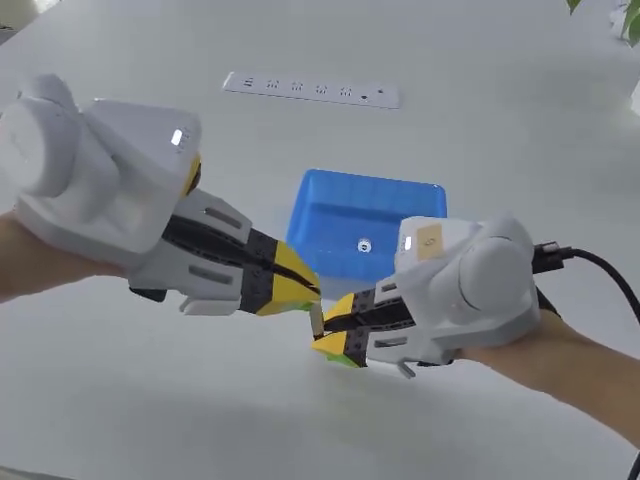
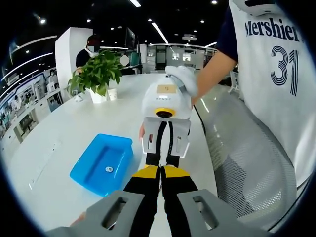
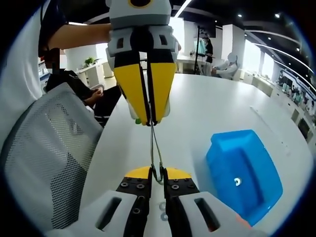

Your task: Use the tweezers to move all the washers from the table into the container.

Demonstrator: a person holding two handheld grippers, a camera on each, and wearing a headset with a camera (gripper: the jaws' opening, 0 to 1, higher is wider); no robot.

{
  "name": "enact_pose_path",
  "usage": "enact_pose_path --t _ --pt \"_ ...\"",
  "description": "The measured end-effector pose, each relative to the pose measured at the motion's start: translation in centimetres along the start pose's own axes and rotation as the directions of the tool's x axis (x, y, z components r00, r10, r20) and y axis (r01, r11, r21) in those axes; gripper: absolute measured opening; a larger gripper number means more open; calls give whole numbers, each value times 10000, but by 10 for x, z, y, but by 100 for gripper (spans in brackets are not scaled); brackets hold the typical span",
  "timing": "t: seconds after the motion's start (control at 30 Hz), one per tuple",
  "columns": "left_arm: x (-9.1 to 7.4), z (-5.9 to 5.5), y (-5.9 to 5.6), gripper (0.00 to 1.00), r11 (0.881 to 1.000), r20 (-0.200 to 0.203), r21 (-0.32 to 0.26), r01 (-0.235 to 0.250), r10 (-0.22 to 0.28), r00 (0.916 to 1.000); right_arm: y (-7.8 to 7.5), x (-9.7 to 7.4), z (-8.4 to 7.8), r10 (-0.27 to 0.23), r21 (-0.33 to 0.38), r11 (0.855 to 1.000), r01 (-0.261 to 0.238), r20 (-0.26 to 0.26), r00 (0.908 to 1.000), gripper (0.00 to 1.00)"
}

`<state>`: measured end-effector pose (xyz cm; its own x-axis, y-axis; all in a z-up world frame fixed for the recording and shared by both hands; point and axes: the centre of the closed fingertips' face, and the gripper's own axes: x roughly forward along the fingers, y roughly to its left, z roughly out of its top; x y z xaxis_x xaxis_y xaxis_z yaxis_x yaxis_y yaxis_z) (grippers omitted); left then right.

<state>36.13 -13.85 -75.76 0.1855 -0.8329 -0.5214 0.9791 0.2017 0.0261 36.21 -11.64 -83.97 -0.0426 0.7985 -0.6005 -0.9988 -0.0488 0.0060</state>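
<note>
The left yellow-tipped gripper (image 3: 149,121) and right gripper (image 3: 158,174) each clamped one end of thin metal tweezers (image 3: 154,148), apparently to reseat them, near the blue plastic container (image 3: 256,163) holding one small washer (image 3: 237,181).

container (image 1: 330,215): blue plastic, smooth, slight gloss. washer (image 1: 364,246) inside it: shiny metal. tweezers (image 3: 151,148): thin bare metal. table (image 1: 480,130) under container: white, smooth, satin. chair (image 3: 49,148): grey mesh cloth.

One left gripper (image 1: 310,290), one right gripper (image 1: 322,338), one tweezers (image 3: 154,148), one container (image 1: 320,225), one washer (image 1: 364,246) inside, one power strip (image 1: 310,90)
</note>
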Motion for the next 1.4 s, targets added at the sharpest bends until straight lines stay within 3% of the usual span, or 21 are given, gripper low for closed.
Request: enact_pose_path --t 0.43,0.87,1.1,1.4 --pt "-11 34 22 5 9966 480 668 -472 440 9979 -29 -28 26 -961 -344 9947 974 375 9947 10" --pt "-14 60 46 5 9919 581 1237 -299 229 9981 -59 -47 43 -1534 -534 9861 1576 756 9853 10" --pt "-9 63 65 5 9883 504 1512 -177 102 9987 -79 -52 41 -1757 -594 9819 1799 701 9819 10" --pt "6 57 88 5 9842 168 1767 82 -113 9998 -104 -47 31 -1908 -407 9802 1935 631 9796 10"
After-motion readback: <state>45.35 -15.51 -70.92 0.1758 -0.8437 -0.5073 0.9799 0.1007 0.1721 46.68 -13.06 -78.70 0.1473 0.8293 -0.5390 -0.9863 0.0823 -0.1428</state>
